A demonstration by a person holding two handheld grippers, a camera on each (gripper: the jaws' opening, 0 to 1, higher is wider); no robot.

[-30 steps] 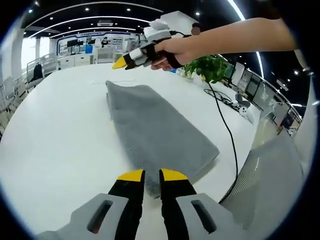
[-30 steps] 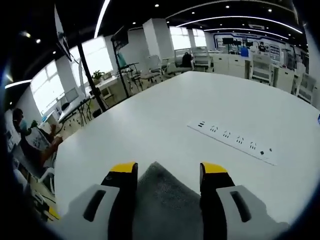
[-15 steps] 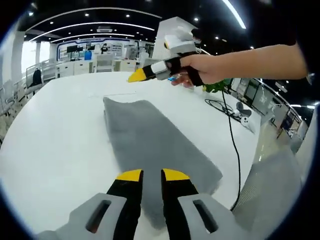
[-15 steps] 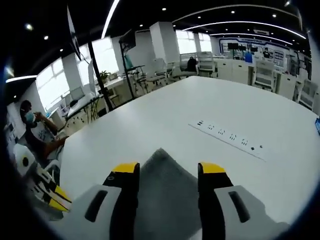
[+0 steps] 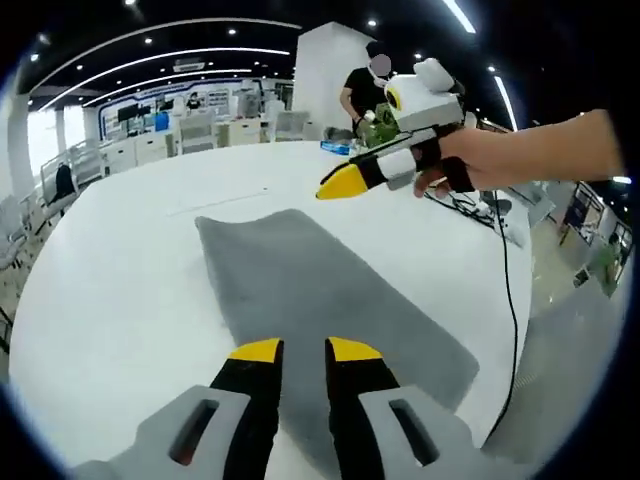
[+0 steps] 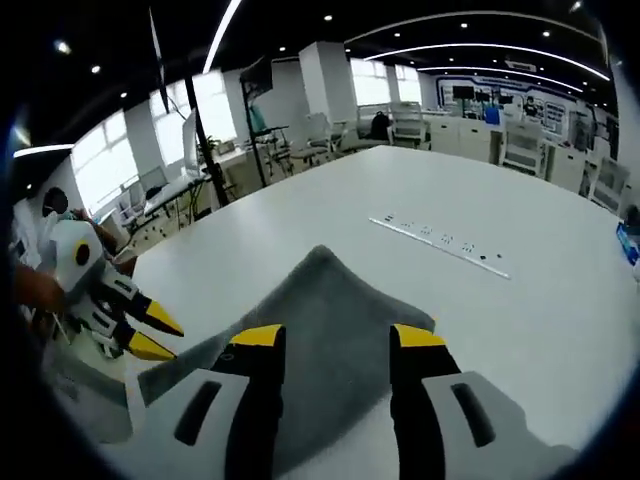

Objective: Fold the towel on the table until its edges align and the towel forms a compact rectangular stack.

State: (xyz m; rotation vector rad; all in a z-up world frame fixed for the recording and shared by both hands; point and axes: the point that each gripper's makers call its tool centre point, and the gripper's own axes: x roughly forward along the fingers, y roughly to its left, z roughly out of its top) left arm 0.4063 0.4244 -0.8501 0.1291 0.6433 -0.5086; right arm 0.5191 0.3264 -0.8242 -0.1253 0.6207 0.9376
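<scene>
The grey towel (image 5: 330, 290) lies flat on the white table (image 5: 110, 290) as a long strip, running forward from under the left gripper (image 5: 304, 350), whose yellow-tipped jaws stand close together with a narrow gap, holding nothing. Beyond the towel's far half the right gripper (image 5: 335, 186), gripped by a hand (image 5: 480, 165), hovers above it, apart from the cloth. In the right gripper view its own jaws (image 6: 338, 337) are spread wide over the towel (image 6: 320, 330), grasping nothing, and the left gripper (image 6: 155, 332) shows off to their left
</scene>
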